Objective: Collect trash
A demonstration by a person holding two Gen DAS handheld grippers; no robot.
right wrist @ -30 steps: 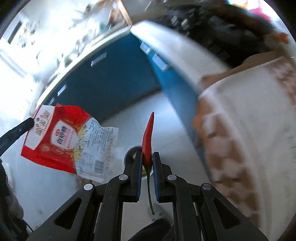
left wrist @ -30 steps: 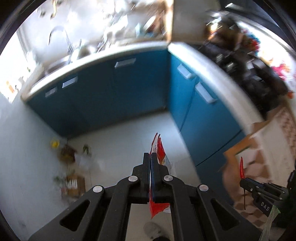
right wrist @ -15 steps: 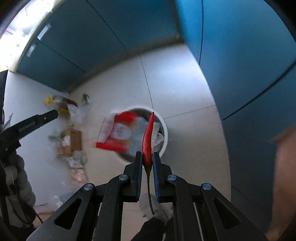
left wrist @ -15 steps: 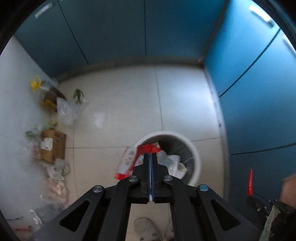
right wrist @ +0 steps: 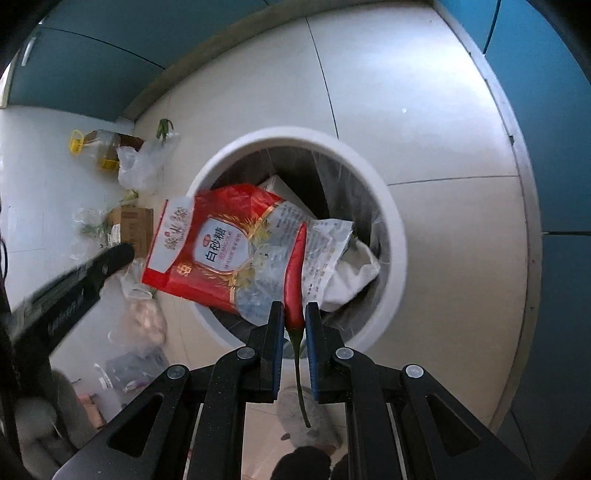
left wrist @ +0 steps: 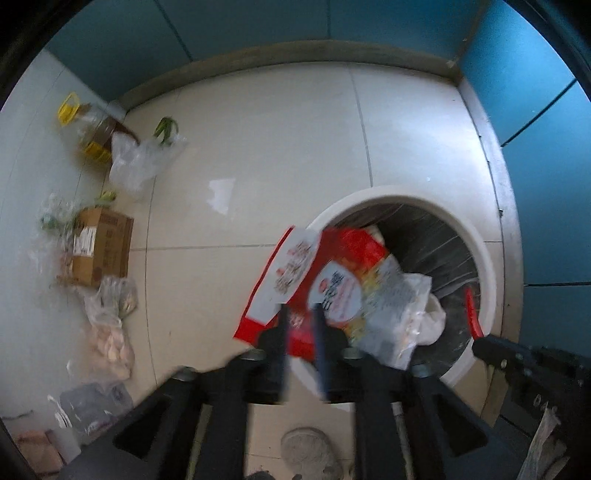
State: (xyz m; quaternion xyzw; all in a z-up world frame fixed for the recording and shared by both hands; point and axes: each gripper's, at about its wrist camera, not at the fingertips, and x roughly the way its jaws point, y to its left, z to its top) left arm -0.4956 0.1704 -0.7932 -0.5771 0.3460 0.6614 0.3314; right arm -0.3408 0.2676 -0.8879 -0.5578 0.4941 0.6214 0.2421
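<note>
Left gripper (left wrist: 301,325), jaws parted, drops a red sugar bag (right wrist: 221,251); right gripper (right wrist: 294,325) pinches a chili (right wrist: 295,273), best released directly above the white bin (right wrist: 395,236).

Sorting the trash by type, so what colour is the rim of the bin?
White rim, seen best in the right wrist view.

Floor (left wrist: 280,147): pale glossy tiles, divided by thin grout lines; a bright glare patch (left wrist: 221,192) is seen at 10 o'clock of the left view.
Cabinets (left wrist: 258,26): teal doors are set along the top, 11 to 1 o'clock, and down the right side, 2 to 4 o'clock.
Plinth (left wrist: 295,55): a grey-beige strip is run under the doors.
Wall (left wrist: 26,184): pale, at 9 o'clock.
Handle (right wrist: 25,55): a light bar, seen at 10 o'clock of the right view.
</note>
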